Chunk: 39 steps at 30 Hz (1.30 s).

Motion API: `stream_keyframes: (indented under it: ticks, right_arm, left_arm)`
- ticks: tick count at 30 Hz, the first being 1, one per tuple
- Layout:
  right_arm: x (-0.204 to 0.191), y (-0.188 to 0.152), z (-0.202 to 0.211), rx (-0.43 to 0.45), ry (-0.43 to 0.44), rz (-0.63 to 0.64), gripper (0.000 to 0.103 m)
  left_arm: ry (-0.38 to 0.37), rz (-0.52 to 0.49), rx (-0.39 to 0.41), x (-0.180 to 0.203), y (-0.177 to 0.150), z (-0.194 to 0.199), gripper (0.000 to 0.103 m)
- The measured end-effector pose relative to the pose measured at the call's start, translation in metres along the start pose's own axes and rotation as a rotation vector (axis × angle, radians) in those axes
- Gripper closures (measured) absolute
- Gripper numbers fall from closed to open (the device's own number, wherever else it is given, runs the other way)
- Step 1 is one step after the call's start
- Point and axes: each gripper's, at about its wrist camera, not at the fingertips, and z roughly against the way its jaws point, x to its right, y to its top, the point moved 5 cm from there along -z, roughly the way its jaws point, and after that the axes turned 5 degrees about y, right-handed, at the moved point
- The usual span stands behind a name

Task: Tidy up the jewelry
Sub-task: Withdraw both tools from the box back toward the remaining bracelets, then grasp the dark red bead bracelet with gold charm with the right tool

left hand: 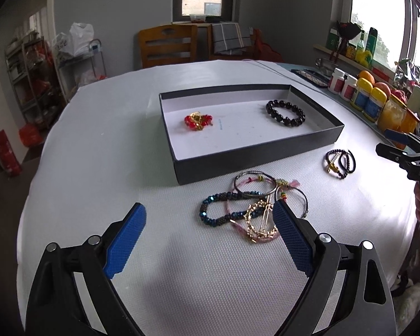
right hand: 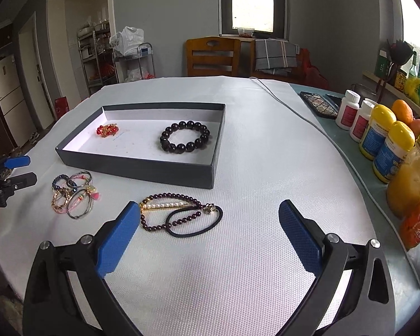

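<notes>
Table [left hand: 182, 280] fills most of both views, covered in a white textured sheet.

Your black shallow box [left hand: 316, 137], white inside, sits centre-frame in the left wrist view, upper left of centre in the right wrist view [right hand: 142, 165]. Two pieces are already in it: a black large-bead bracelet [right hand: 184, 136] toward its right end, and a red-and-gold bead piece [right hand: 107, 130] toward its left end, well apart from each other.

Your left gripper [left hand: 210, 224] is at the bottom of its view, blue pads spread wide, holding nothing. Its right pad overlaps the edge of the loose pile in the picture; can't tell if it touches.

Your right gripper [right hand: 210, 221] is the same: released, wide, empty. Its left pad tip sits just beside the dark strand's left end.

Loose pile [left hand: 254, 207] lies on the table just below the box's near wall: blue-bead bracelet, thin metal bangles, a gold chain, pink cord and a gold clip, all tangled together.

Second cluster [right hand: 179, 214] is centre-frame in the right wrist view, on the table near the box: dark purple small-bead strand, a gold bar set with white pearls, a black elastic loop, overlapping.

Bottles and jars [right hand: 389, 145] line the right edge.
</notes>
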Motion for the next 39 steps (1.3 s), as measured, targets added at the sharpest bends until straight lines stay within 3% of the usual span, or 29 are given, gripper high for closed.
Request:
stream_keyframes:
  ticks: [3,9,15,22,26,35,37,39]
  right_arm:
    - [-0.001,-0.005,-0.008,-0.021,-0.006,0.015,0.006]
    - [-0.005,-0.010,-0.019,-0.052,0.004,0.039,0.009]
    - [-0.014,-0.013,-0.023,-0.074,0.056,0.036,0.028]
    - [-0.050,-0.008,-0.034,-0.104,0.150,0.092,0.067]
    - [-0.066,-0.010,-0.045,-0.138,0.154,0.129,0.079]
    - [-0.068,-0.014,-0.062,-0.180,0.129,0.146,0.085]
    - [-0.070,-0.017,-0.064,-0.189,0.118,0.166,0.095]
    - [-0.073,-0.016,-0.063,-0.179,0.123,0.178,0.096]
  left_arm:
    - [-0.042,0.015,-0.021,0.010,-0.004,-0.005,0.010]
    - [-0.035,-0.057,0.006,0.037,-0.002,-0.006,0.010]
    - [-0.039,-0.065,-0.020,0.040,-0.008,-0.012,0.010]
    - [-0.038,-0.054,-0.030,0.034,-0.011,-0.013,0.010]
    - [-0.044,-0.040,-0.037,0.030,-0.014,-0.014,0.010]
    - [-0.047,-0.041,-0.039,0.029,-0.017,-0.015,0.010]
    - [-0.042,-0.041,-0.049,0.029,-0.019,-0.018,0.010]
    - [-0.047,-0.039,-0.062,0.029,-0.021,-0.021,0.010]
